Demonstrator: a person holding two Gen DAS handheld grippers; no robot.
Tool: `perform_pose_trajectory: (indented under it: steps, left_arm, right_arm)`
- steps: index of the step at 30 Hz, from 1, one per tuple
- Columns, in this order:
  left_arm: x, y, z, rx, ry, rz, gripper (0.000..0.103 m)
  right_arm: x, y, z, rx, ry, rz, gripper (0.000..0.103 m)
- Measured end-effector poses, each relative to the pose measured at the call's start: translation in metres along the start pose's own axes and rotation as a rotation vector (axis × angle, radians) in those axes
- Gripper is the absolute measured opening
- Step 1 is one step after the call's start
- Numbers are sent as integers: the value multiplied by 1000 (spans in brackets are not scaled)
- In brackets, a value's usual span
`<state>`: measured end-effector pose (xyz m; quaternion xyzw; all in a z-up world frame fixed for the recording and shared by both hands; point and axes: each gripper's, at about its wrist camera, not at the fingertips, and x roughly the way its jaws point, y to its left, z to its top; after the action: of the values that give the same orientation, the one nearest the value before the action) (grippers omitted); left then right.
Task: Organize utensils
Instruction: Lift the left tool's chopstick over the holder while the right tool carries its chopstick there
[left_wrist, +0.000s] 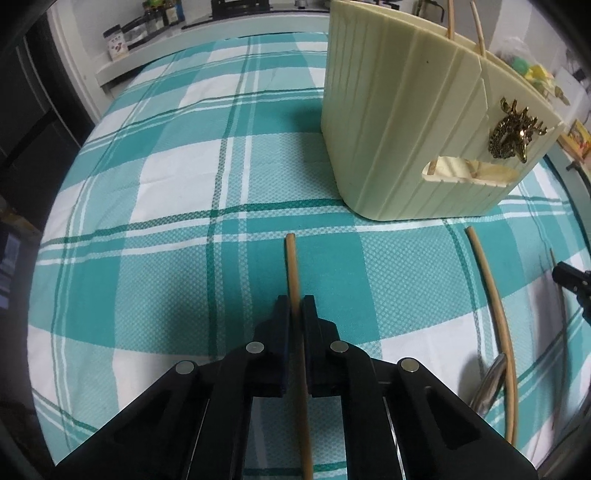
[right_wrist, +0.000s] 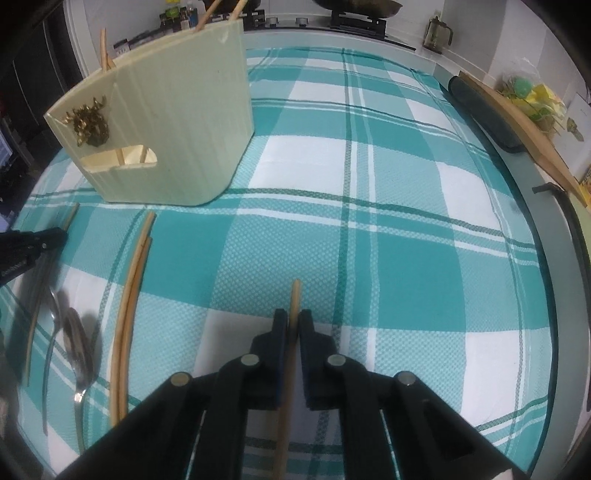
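Two thin, stiff, light bamboo chopsticks are pinched, one by the left gripper (left_wrist: 296, 306) and one (right_wrist: 294, 310) by the right gripper (right_wrist: 293, 319), near their upper ends; slipping is judged likely. The cream ribbed plastic holder (left_wrist: 399, 122) stands at one o'clock on the teal checked cloth (left_wrist: 184, 206).
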<state>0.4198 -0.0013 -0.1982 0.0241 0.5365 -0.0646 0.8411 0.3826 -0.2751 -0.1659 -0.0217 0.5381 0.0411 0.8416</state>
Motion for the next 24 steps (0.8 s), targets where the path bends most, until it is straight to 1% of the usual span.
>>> perform_pose_trajectory:
  steps: [3,5,12,15,17,21,24]
  left_arm:
    - [-19,5,0,-23,-37,-20,5]
    - [-40,7,0,-31,-77,-39,5]
    - [-129,18,-8,-35,-242,-144,5]
    - [-159,21,-15,-28,-296,-171,5]
    - [-174,23,-19,-28,-323,-187,5]
    - [-191,24,-23,-33,-353,-214,5]
    - [-197,21,-26,-29,-363,-224,5]
  right_arm:
    - [-23,-4,-1,11,-64,39,6]
    - [-44,-5,0,0,-112,61,6]
    - [-127,5,-6,-47,-276,128,6]
    - [-156,9,-12,-55,-341,148,6]
    - [-171,11,-17,-59,-379,160,6]
    - [-192,17,-23,-73,-438,160,6]
    - [-201,23,-25,-87,-460,162,6]
